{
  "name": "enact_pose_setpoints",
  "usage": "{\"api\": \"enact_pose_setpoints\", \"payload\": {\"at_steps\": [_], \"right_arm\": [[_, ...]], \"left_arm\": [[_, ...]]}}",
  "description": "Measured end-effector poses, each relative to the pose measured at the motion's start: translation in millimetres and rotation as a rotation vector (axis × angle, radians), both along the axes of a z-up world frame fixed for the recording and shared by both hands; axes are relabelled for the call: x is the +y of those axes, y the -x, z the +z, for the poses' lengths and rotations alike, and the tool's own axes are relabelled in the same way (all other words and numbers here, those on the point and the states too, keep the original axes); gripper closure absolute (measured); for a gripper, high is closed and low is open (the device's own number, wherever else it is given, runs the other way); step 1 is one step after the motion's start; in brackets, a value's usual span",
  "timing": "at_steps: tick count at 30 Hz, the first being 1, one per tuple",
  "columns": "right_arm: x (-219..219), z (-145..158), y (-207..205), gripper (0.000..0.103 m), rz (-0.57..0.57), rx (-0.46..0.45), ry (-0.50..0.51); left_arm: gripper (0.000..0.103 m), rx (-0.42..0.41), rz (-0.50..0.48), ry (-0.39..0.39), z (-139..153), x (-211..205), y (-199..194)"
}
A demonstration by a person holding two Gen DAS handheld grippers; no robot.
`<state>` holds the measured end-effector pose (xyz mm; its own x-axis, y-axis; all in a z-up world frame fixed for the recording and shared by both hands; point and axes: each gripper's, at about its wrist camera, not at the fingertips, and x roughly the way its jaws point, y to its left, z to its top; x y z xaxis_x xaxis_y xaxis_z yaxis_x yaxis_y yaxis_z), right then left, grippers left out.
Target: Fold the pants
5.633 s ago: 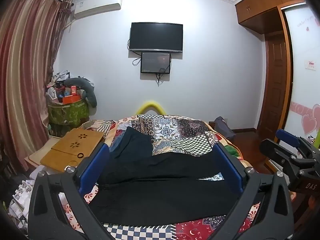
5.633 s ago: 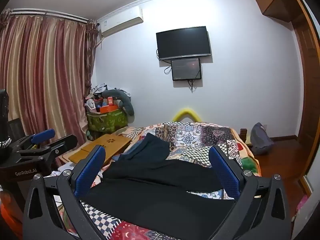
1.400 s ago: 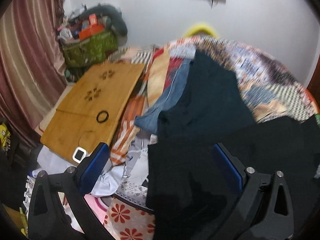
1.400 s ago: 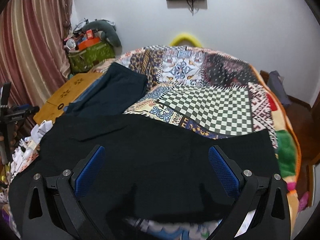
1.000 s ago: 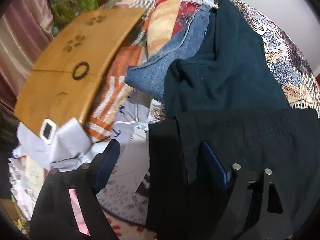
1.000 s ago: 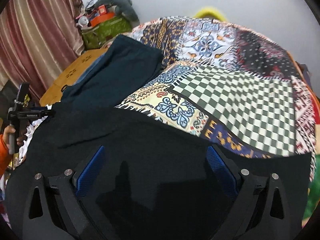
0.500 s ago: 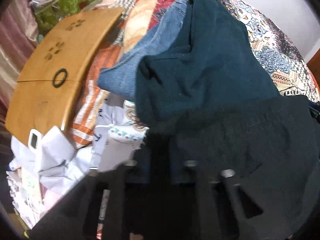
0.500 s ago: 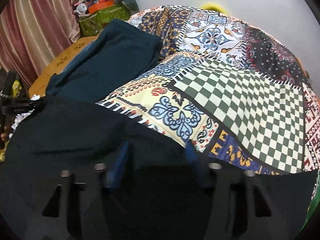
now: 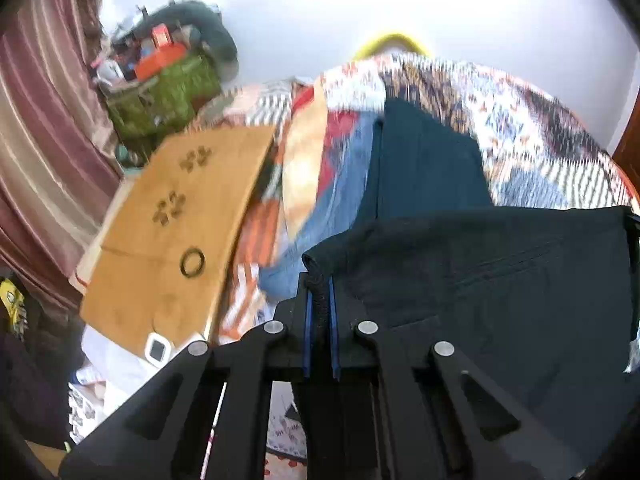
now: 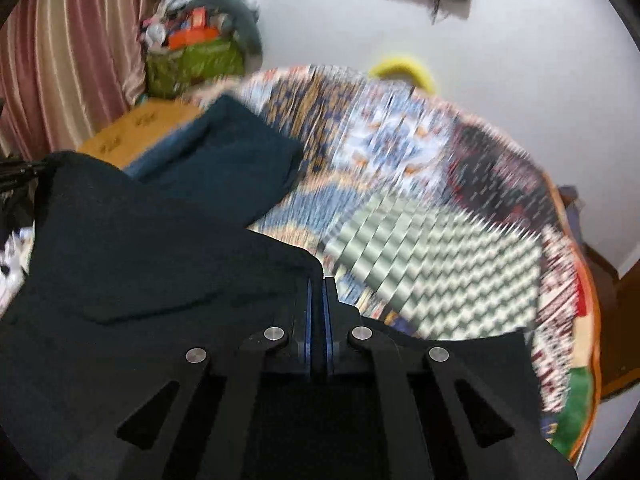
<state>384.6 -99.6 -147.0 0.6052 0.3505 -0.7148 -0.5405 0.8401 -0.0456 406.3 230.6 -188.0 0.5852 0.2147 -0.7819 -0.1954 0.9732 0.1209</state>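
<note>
The black pants [image 9: 500, 280] lie across the near part of a patchwork-quilted bed. My left gripper [image 9: 320, 292] is shut on the pants' edge at their left corner, with cloth pinched between the blue pads. My right gripper [image 10: 317, 284] is shut on the far edge of the black pants [image 10: 140, 272], cloth between its pads. The lifted edge stretches between the two grippers. The left gripper shows faintly at the left edge of the right wrist view [image 10: 16, 168].
A dark teal garment [image 9: 424, 168] and blue jeans [image 9: 340, 184] lie on the quilt [image 10: 440, 216] behind the pants. A wooden lap desk [image 9: 176, 208] with a black ring sits left of the bed. A green box of clutter [image 9: 164, 92] and curtains [image 9: 44, 128] stand at the left.
Both grippers went from wide open to shut on the pants' edge. Both views have tipped up and blurred as the edge is raised off the bed.
</note>
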Motion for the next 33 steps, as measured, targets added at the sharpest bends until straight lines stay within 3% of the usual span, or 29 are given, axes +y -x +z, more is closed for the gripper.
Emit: {"api": "enact_pose_setpoints", "payload": {"at_steps": [5,20,27,33], "right_arm": [[-10.0,38.7,16.8,0.099,-0.003,-0.06,-0.031],[-38.7,41.8,137.5,0.099,0.047,-0.014,-0.097],[-42.5,35.2,193.1,0.099,0.082,0.014,-0.125],[-40.7,8.5,233.3,0.099,0.099,0.064,-0.115]], "left_arm": [[0.097,-0.074,0.0,0.005,30.3,-5.9,7.5],[0.098,-0.088,-0.031,-0.015,37.7,-17.7,115.4],[0.098,-0.068,0.0,0.024,25.5,-9.3,168.5],[0.098,-0.012,0.012,0.049,-3.7,-6.3,204.0]]}}
